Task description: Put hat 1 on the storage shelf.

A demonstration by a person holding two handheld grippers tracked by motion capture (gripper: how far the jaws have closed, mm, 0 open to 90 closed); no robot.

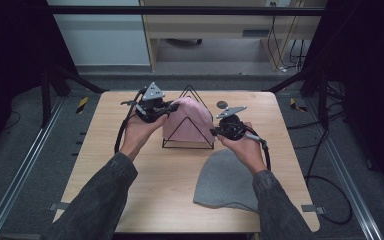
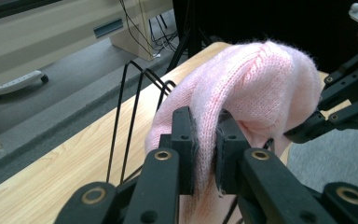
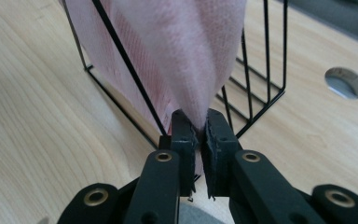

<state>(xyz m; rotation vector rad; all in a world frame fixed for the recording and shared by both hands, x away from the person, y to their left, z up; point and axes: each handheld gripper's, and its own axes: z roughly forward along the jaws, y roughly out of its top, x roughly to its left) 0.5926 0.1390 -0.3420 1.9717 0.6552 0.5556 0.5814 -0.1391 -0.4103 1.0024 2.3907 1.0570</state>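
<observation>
A pink knit hat is draped over a black wire triangular rack at the middle of the wooden table. My left gripper is at the hat's left side, and its jaws are shut on a fold of the pink hat. My right gripper is at the hat's right lower edge, shut on the pink hat's hem beside the rack's wires. In the left gripper view the right gripper's black body shows beyond the hat.
A grey knit hat lies flat at the front right of the table, under the right forearm. A round hole sits in the tabletop behind the rack. Cables trail from both grippers.
</observation>
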